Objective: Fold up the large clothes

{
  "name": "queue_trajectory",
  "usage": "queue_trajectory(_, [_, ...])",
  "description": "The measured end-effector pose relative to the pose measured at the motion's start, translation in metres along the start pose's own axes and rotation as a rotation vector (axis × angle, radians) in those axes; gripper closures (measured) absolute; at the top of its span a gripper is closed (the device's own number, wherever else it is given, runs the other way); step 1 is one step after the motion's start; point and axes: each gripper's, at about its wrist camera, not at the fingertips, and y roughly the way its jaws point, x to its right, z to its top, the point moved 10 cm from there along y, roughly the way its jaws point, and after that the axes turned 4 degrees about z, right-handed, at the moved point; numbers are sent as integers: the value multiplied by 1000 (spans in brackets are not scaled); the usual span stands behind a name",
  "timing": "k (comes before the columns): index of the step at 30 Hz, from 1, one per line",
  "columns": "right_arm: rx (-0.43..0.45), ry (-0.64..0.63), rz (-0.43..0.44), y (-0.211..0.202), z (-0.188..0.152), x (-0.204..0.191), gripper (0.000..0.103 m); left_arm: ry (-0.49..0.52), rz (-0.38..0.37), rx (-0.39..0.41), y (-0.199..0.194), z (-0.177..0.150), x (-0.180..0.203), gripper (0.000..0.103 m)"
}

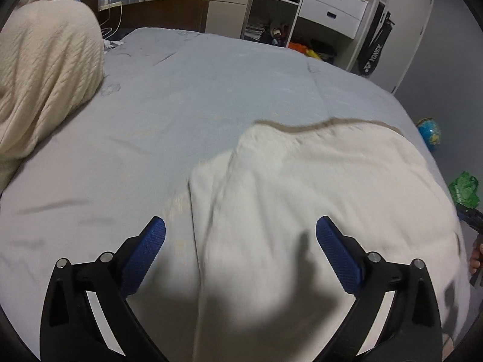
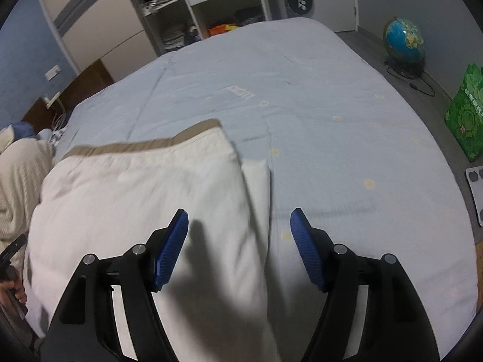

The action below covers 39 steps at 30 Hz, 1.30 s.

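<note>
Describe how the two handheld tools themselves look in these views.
Both look alike. The left tool and right tool each have two black angular plastic fingers with cut-out slots, round silver pivot pins, and blue pads with a knurled, dotted texture. No cables or markings show.

So the white garment (image 1: 302, 196) is smeared with motion blur in both views, can't make out seams or what kind of clothing it is. Its near end runs off the bottom edge, partly behind the left claw (image 1: 241, 235) arms. On the left wrist view the cream knit blanket (image 1: 45, 75) is cut off by the left edge. A hand (image 1: 475, 259) peeks in at the far right, mostly out of frame. The wardrobe shelves (image 1: 271, 27) hold stuff too small to identify. In the right wrist view the green bag (image 2: 466, 114) and a grey scale (image 2: 475, 190) get clipped at the right edge.
</note>
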Motion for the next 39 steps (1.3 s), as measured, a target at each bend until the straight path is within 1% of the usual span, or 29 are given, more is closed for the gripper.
queue_trajectory(2, [11, -9, 9, -20, -12, -5, 37, -5, -7, 5, -15, -14, 2, 7])
queue_trajectory(5, [20, -14, 21, -37, -18, -12, 37, 9, -18, 2, -31, -31, 6, 7])
queue_trajectory(9, [17, -19, 46, -60, -40, -22, 37, 36, -36, 10, -56, -49, 16, 7])
queue_trajectory(11, [23, -27, 47, -72, -50, -26, 29, 43, -41, 17, -67, -58, 23, 7])
queue_trajectory(13, [26, -41, 51, -82, -61, -31, 28, 47, -56, 18, -77, -67, 28, 7])
queue_trajectory(17, [21, -76, 51, -97, -83, -40, 26, 82, -58, 24, -93, -85, 37, 7])
queue_trajectory(20, [25, -108, 45, -109, -99, -43, 24, 123, -37, 43, -105, -101, 44, 7])
queue_trajectory(26, [30, -181, 43, -127, -133, -56, 23, 150, -32, 37, -116, -125, 53, 7])
queue_trajectory(29, [42, -215, 51, -135, -150, -66, 22, 152, -9, 56, -122, -129, 54, 7])
queue_trajectory(32, [48, -236, 54, -140, -164, -75, 22, 146, -15, 64, -126, -136, 56, 7])
queue_trajectory(36, [54, -246, 61, -143, -186, -83, 22, 134, -19, 54, -127, -142, 55, 7])
queue_trajectory(38, [60, -262, 51, -145, -191, -86, 22, 134, -17, 52, -126, -144, 55, 7])
queue_trajectory(39, [77, -271, 47, -149, -190, -87, 22, 136, -12, 51, -125, -144, 55, 7])
